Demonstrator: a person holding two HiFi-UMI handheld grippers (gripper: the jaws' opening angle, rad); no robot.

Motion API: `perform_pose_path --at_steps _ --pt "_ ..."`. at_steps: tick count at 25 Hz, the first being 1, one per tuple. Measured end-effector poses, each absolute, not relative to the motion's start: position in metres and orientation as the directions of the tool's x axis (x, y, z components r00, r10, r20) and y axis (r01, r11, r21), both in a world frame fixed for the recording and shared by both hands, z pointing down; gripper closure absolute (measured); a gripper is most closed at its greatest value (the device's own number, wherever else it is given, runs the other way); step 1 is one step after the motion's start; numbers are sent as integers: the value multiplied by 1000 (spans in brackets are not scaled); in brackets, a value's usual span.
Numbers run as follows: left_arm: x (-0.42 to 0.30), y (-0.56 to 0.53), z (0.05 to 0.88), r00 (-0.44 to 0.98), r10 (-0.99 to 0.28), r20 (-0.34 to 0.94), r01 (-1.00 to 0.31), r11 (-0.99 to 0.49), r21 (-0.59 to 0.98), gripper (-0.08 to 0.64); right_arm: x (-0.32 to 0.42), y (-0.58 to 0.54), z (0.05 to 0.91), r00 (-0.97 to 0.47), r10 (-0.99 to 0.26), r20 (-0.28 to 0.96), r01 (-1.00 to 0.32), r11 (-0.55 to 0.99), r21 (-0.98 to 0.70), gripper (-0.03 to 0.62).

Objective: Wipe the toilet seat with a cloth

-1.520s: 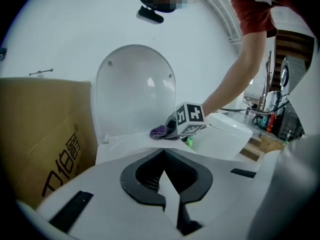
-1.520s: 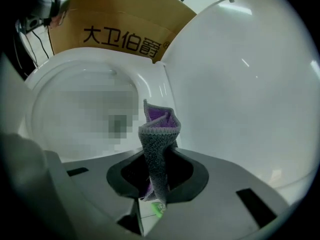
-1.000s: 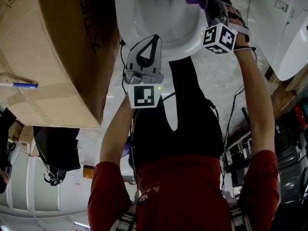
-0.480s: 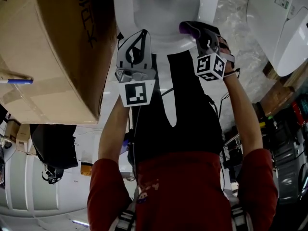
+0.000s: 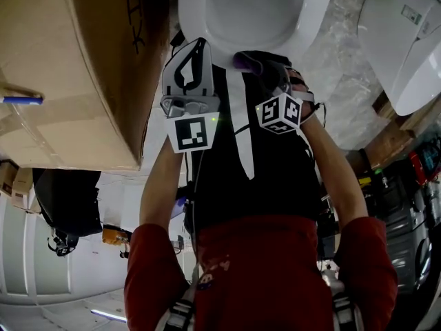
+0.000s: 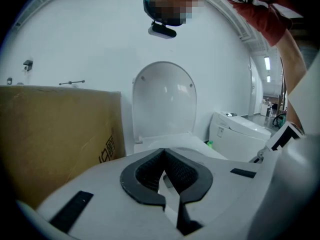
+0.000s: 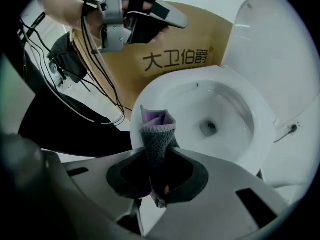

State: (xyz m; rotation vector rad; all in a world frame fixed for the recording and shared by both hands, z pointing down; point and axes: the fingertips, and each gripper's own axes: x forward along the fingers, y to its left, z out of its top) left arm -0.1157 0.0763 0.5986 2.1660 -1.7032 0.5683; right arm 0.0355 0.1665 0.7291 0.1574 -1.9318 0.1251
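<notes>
white toilet seat (image 5: 191,12) beside a cardboard box (image 5: 69,74), pale floor (image 5: 344,88).

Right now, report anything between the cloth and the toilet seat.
Nothing visible. The cloth, clamped in the right hand-held gripper, is at the toilet seat's front edge; the left hand-held gripper stands off to the side.

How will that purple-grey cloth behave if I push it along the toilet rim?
Probably floppy: the cloth stands folded only where the right gripper pinches it, so its free end will likely bend and drag. Its textured weave should catch slightly on the glossy toilet rim. Looks light.
</notes>
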Motion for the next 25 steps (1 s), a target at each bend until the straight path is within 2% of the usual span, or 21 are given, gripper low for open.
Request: perform_pose_path --at_steps 5,15,18,25 --pt "-133 90 602 181 -835 519 -974 -226 -26 546 -18 187 727 -408 -20 913 -44 999 3 529" --pt "-171 118 597 91 -853 514 -994 -111 -10 546 -99 185 724 -508 -23 861 213 965 152 529" --pt "-178 122 599 83 -853 516 -994 -108 -19 546 -122 160 723 -544 -41 838 239 950 201 529" --pt "-188 118 597 80 -863 499 -995 -99 -12 546 -169 70 722 -588 -142 796 200 929 313 529"
